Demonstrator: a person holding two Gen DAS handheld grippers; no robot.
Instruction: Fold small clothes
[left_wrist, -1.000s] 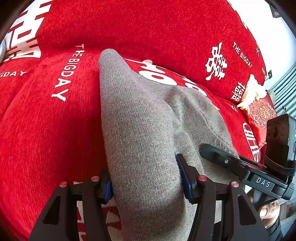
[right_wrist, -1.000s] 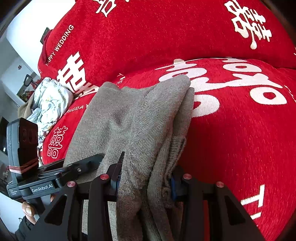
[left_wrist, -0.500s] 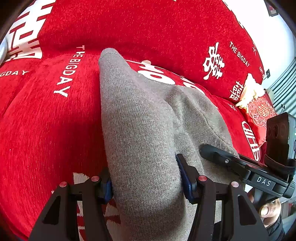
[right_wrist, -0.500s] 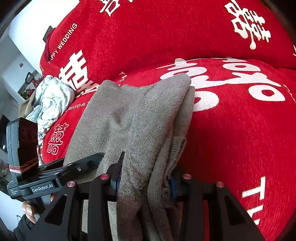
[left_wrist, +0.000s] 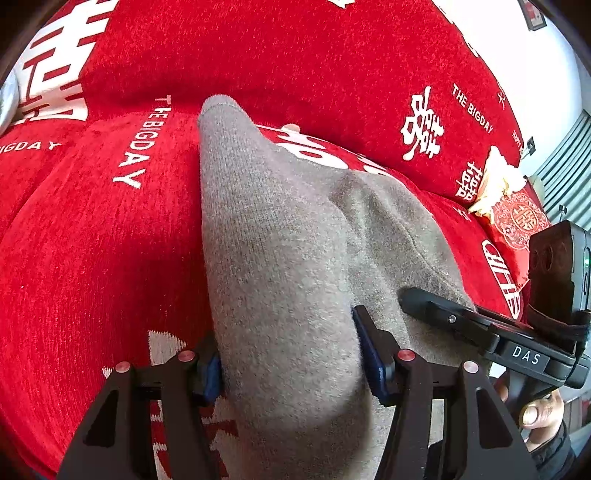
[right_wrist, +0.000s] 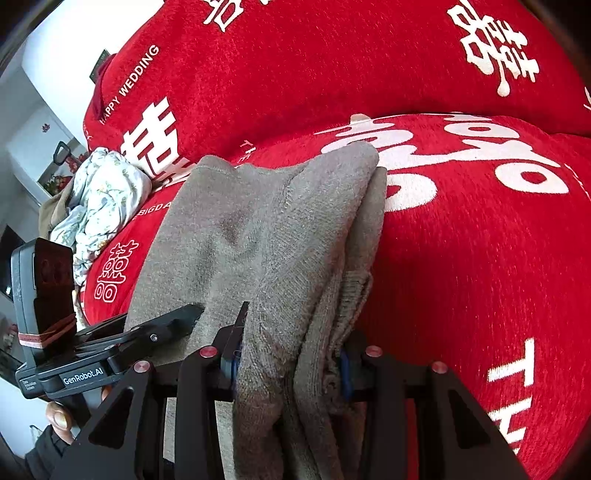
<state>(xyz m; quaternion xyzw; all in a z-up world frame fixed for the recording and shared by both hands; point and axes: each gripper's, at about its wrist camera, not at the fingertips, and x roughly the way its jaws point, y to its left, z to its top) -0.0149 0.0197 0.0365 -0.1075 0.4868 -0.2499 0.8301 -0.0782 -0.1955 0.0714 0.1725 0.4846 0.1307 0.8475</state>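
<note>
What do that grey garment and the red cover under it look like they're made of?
The grey garment looks like a soft knit, perhaps wool or a blend: matte, fuzzy, with fine rows of stitches and a ribbed edge visible in the right wrist view. The red cover looks like chenille or a similar plush weave: a ribbed pile with slight sheen, and white lettering that seems woven in. Exact fibres cannot be told.

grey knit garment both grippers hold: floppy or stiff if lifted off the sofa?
Likely floppy: the grey knit garment bunches in soft folds between the right gripper fingers. Probably clingy, not slippery, given its fuzzy weave against the red sofa cover. Layers held by the left gripper may sag apart.
</note>
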